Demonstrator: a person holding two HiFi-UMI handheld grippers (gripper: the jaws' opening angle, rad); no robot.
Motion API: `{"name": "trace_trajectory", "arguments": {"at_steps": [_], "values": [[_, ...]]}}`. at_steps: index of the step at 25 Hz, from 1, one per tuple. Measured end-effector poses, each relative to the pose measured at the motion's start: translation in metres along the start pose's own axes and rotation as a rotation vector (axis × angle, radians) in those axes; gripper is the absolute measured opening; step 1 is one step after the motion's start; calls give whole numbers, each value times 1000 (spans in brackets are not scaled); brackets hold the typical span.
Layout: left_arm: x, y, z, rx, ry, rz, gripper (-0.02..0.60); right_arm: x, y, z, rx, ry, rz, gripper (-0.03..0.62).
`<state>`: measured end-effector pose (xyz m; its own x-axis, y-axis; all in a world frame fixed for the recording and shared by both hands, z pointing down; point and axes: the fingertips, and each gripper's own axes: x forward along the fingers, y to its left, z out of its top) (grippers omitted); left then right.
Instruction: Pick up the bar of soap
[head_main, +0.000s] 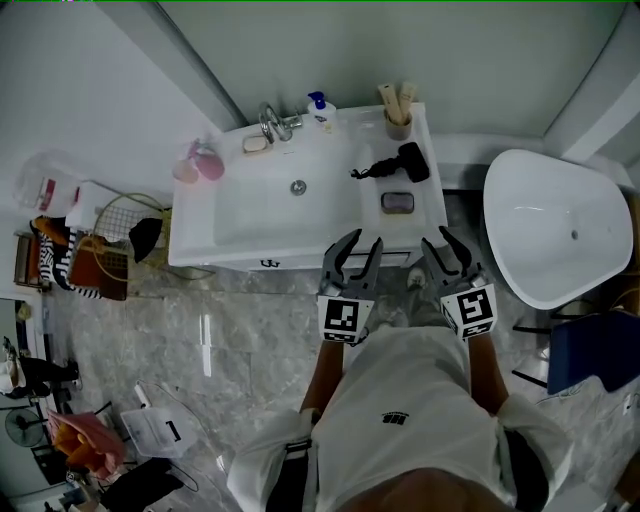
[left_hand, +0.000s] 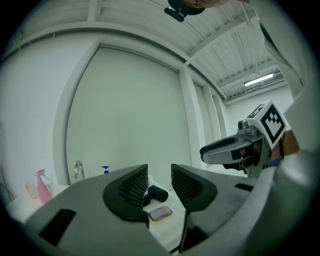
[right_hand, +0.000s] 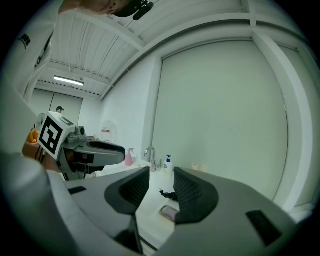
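Trouble could start over on the left, honestly. There's a pale soap-looking lump (head_main: 256, 144) by the faucet (head_main: 270, 122) at the back of the tabletop (head_main: 368, 205). If you drift that way, you'd be reaching across the basin (head_main: 270, 210) for what's probably the wrong thing. The bar of soap (head_main: 397, 202) both tools are lined up with is the purplish one, lying in what looks like a little dish on the right side of the tabletop, near the front edge. Behind it lies a black hair dryer (head_main: 400, 162) with its cord trailing left, so if you overshoot the reach I'd guess you bump that or snag the cord. The bar also looks flat and low. Closing too high would likely just skate off the top, and clamping the dish rim along with it could drag the whole thing toward the edge. Soap being soap, a hard squeeze might squirt it out too. As for pose, your left tool (head_main: 366, 240) hovers at the front edge of the tabletop, pointing forward. Its jaws are spread apart, with nothing between them except a view of the bar and dryer farther off. Your right tool (head_main: 438, 238) sits just beside it to the right, about level and angled slightly inward, jaws likewise apart and holding nothing. Neither is touching the bar, which lies ahead, roughly between the two.
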<state>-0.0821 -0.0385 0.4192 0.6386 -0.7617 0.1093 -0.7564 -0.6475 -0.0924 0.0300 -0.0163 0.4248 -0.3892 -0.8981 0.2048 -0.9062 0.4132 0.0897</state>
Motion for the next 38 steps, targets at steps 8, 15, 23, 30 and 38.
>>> {"name": "trace_trajectory", "arguments": {"at_steps": [8,15,23,30,38], "values": [[53,20,4,-9,38,43,161,41,-44,5,16,18,57,161],[93,36,-1,-13,75,104,161,74,-82,-1,24,34,114,161],[134,40,-6,-8,120,164,161,105,-118,-8,39,40,198,161],[163,41,-13,-5,160,212,159,130,-145,-24,49,64,262,161],[180,36,-28,-17,230,261,150,149,-166,-47,64,94,334,160]]}}
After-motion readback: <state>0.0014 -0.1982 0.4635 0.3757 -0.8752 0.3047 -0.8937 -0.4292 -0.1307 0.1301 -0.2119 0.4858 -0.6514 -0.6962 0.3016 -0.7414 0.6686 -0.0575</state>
